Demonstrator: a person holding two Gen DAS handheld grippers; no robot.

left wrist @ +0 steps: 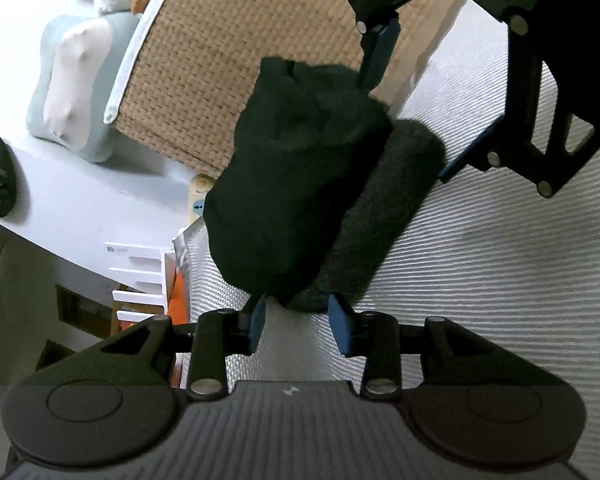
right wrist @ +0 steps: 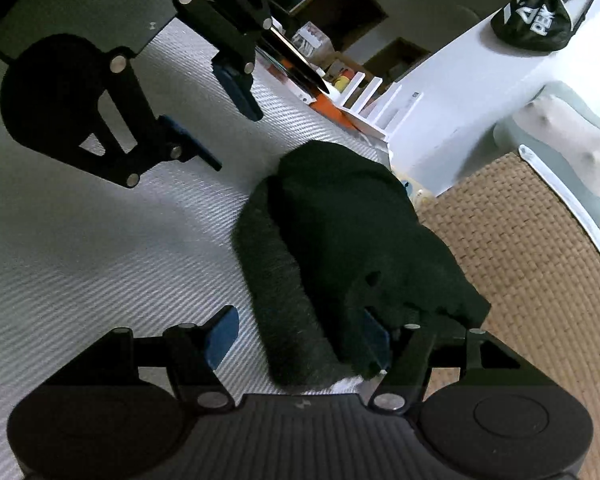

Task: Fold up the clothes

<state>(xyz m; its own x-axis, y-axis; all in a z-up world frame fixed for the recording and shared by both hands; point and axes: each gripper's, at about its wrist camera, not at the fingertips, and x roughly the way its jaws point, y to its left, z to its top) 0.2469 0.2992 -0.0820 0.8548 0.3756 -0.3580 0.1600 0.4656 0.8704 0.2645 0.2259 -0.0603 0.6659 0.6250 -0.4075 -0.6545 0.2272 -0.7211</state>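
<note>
In the left wrist view, the black garment (left wrist: pixel 300 184) lies as a compact bundle on the white ribbed cover (left wrist: pixel 480 280), its long axis running straight away from the left gripper (left wrist: pixel 300 322), whose blue pads stand apart and empty at the bundle's near end. In the right wrist view, the same bundle reaches away and slightly left from the right gripper (right wrist: pixel 300 340), spread wide, one pad under the cloth's near edge; its right flank overlaps the woven mat (right wrist: pixel 520 260). Both grippers sit at opposite ends, about equally near.
</note>
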